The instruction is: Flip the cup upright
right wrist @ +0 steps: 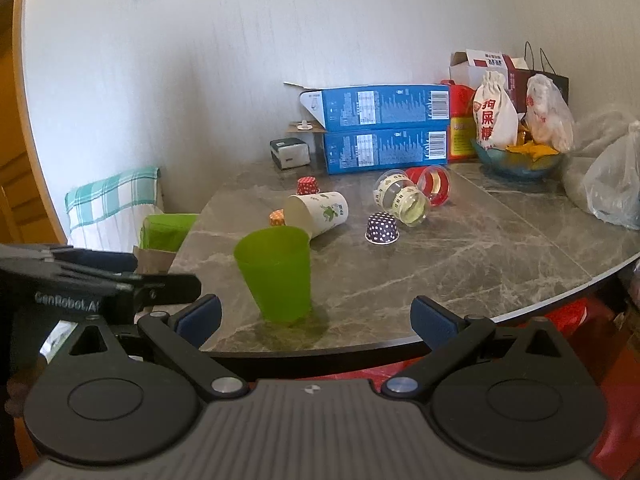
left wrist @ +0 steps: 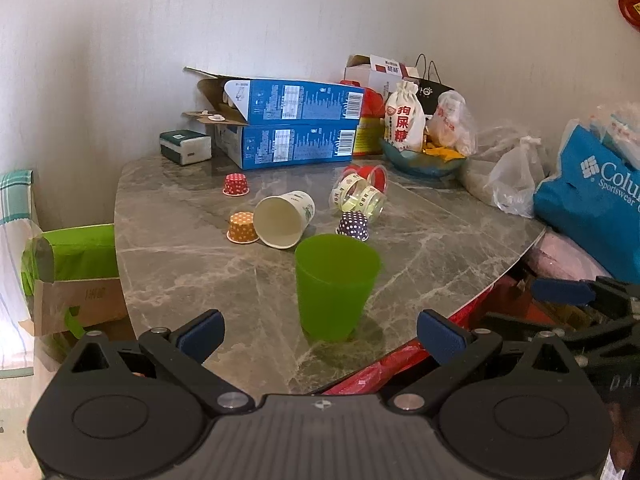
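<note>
Green cup [left wrist: 335,286] standing mouth-up near the front edge of the marble table [left wrist: 180,264], apart from everything else; upright already, nothing left to turn there by the look of it.

Paper cup [left wrist: 285,220] lying on its side mid-table, beyond the green one. Long axis roughly level with the tabletop, mouth toward the cameras and slightly left, base pointing away to the right. Touching or nearly touching the small orange dotted cup [left wrist: 241,227] at its left; cannot tell which. Two clear plastic cups [left wrist: 358,196] also tipped over further right; dark dotted cup [left wrist: 353,226] mouth-down beside them.

Left gripper [left wrist: 320,330] spread wide, empty, green cup directly ahead between the finger lines. Right gripper [right wrist: 316,314] likewise released and holding nothing, green cup just left of its centre line.

Judgement: paper cup likely next. Straight behind the green cup from the left side, so a reach past or around it; clearer line from the right. Grip across the wall, then a swing of the mouth upward.
</note>
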`<state>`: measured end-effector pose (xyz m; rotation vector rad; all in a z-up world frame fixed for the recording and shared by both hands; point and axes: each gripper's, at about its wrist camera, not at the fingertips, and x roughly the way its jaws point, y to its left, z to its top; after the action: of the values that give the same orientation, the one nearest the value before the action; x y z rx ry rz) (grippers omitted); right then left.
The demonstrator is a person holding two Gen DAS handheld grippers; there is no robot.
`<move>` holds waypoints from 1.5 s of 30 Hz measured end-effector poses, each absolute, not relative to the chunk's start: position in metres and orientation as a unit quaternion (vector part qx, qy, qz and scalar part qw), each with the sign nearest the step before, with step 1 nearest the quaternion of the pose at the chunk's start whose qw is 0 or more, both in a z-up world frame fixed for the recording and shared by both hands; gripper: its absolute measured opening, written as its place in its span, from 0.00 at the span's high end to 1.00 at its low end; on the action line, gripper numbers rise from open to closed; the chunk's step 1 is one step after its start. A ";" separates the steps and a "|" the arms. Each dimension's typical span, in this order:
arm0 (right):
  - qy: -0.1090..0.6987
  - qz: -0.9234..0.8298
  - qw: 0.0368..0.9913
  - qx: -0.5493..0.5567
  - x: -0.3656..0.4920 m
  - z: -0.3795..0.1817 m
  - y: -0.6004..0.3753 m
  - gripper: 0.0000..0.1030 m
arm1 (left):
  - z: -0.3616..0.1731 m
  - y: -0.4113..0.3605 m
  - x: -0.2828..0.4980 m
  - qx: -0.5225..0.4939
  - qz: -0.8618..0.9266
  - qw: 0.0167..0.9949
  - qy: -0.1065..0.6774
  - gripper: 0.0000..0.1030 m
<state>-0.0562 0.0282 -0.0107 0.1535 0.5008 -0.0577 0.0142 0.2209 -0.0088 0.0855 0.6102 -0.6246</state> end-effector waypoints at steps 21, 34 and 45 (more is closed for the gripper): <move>0.233 -0.019 0.967 0.103 -0.054 -0.012 0.012 0.01 | -0.004 0.228 0.016 0.023 -0.285 0.918 0.274 0.00; 0.236 -0.020 0.966 0.103 -0.052 -0.013 0.012 0.01 | -0.005 0.227 0.014 0.023 -0.293 0.916 0.274 0.00; 0.232 -0.026 0.966 0.109 -0.054 -0.011 0.011 0.01 | -0.004 0.225 0.011 0.023 -0.301 0.913 0.276 0.00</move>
<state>-0.0536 0.0108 -0.0113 0.2207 0.4700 -0.0516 0.0105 0.2253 -0.0041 0.0481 0.5677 -0.6193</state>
